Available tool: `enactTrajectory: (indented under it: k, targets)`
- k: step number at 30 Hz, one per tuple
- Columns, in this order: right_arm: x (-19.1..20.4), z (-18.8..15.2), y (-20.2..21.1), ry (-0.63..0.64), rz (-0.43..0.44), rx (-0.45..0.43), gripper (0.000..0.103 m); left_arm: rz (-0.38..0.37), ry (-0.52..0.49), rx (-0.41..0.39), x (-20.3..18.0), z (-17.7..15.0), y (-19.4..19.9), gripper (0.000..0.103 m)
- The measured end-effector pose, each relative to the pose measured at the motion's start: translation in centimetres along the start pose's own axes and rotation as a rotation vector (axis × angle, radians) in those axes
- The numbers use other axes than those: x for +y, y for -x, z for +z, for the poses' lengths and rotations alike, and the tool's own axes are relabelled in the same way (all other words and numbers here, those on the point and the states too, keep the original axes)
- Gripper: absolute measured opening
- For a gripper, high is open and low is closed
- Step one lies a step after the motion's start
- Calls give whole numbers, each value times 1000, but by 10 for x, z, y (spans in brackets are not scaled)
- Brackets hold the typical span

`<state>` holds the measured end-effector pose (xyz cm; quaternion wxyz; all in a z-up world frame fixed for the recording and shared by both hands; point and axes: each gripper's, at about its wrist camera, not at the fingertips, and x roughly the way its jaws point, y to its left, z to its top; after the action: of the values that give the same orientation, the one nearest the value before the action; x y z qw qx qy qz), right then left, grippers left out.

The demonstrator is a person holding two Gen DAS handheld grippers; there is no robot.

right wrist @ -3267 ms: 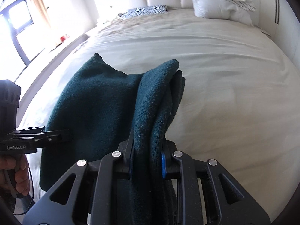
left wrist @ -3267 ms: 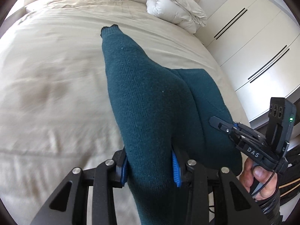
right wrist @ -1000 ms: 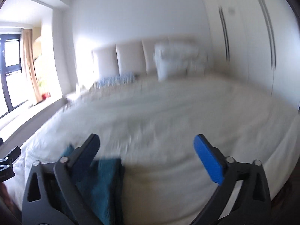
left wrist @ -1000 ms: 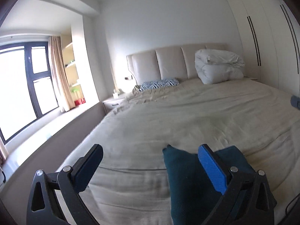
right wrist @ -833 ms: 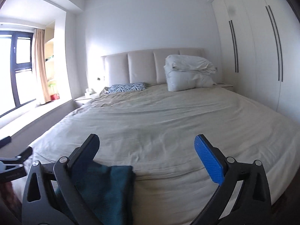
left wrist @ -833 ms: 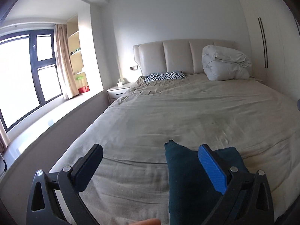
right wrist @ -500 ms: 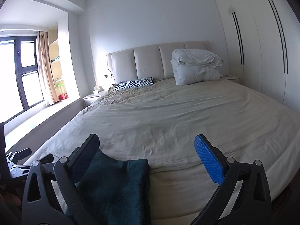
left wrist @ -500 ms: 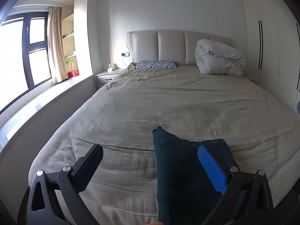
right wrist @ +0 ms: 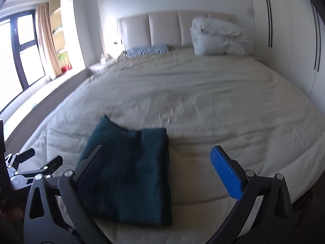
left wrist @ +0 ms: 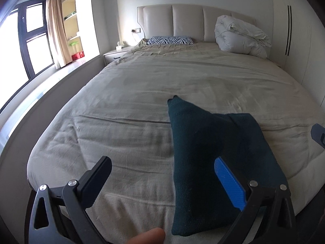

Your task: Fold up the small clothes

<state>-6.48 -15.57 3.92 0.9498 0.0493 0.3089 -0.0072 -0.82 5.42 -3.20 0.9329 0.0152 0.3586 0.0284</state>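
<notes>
Both claws are held wide apart w/ nothing gripped, raised above the near edge of the bed (left wrist: 142,85) and aimed fwd toward the headboard (left wrist: 189,22).

Left claw (left wrist: 162,181): black finger at left, blue-padded finger at right; the blue pad is seen in front of the dark green knit garment (left wrist: 213,152), no contact evident. A fingertip (left wrist: 148,236) of the holder is seen at the bottom edge.

Right claw (right wrist: 160,168): same spread; its black left finger overlaps the garment (right wrist: 132,172) in view. The left claw's body is seen at far left of this view.

Garment is laid folded on the bed near the near edge, one narrower corner pointed toward the far side. White duvet (left wrist: 241,36) and zebra pillow (left wrist: 170,40) are seen far back by the headboard.
</notes>
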Motion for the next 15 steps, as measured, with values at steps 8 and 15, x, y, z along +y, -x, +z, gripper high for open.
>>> enactTrajectory:
  k: [8,15]
  targets:
    - [9,-31,-53,2,-35,213,103,-2,3,79,-1,-9,-17,103]
    - [18,-44,-65,37,-41,265,103,-16,2,122,-2,-14,-25,103]
